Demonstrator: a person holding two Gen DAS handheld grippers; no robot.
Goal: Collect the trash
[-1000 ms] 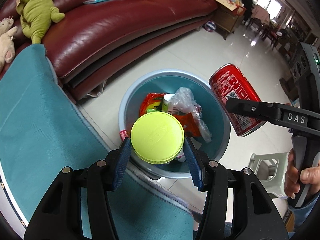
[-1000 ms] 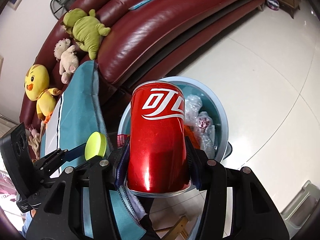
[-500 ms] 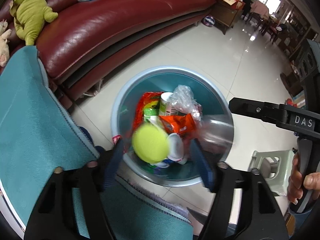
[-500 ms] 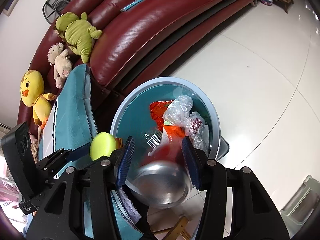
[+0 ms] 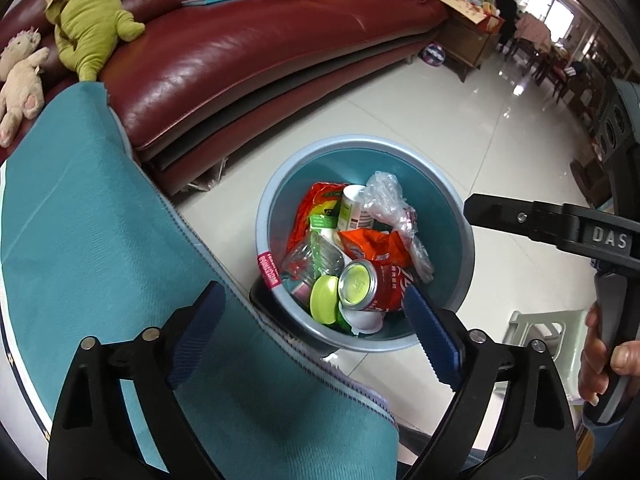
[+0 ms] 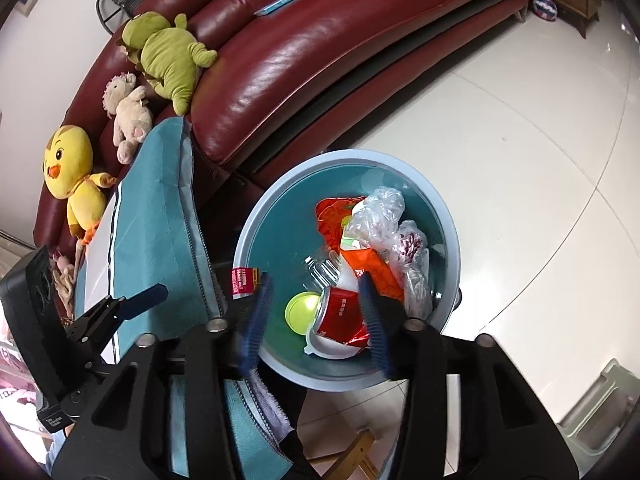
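A blue round bin [image 5: 460, 216] [image 6: 448, 224] stands on the floor and holds wrappers, a plastic bag, a clear bottle and a white tub. A red soda can [image 5: 376, 282] [image 6: 344, 312] and a lime-green lid [image 5: 325, 299] [image 6: 301, 309] lie on top of the trash. My left gripper [image 5: 316, 328] is open and empty above the bin's near edge. My right gripper [image 6: 316, 312] is open and empty above the bin; it also shows in the left wrist view [image 5: 520, 216].
A table with a teal cloth [image 5: 100, 264] [image 6: 156, 216] sits just left of the bin. A dark red sofa [image 5: 248, 48] with plush toys [image 5: 90, 20] lies behind. A pale green stool [image 5: 536, 328] stands on the tile floor at right.
Both grippers opened. The green-lidded item fell from my left gripper and the red can from my right gripper; both now lie in the bin.
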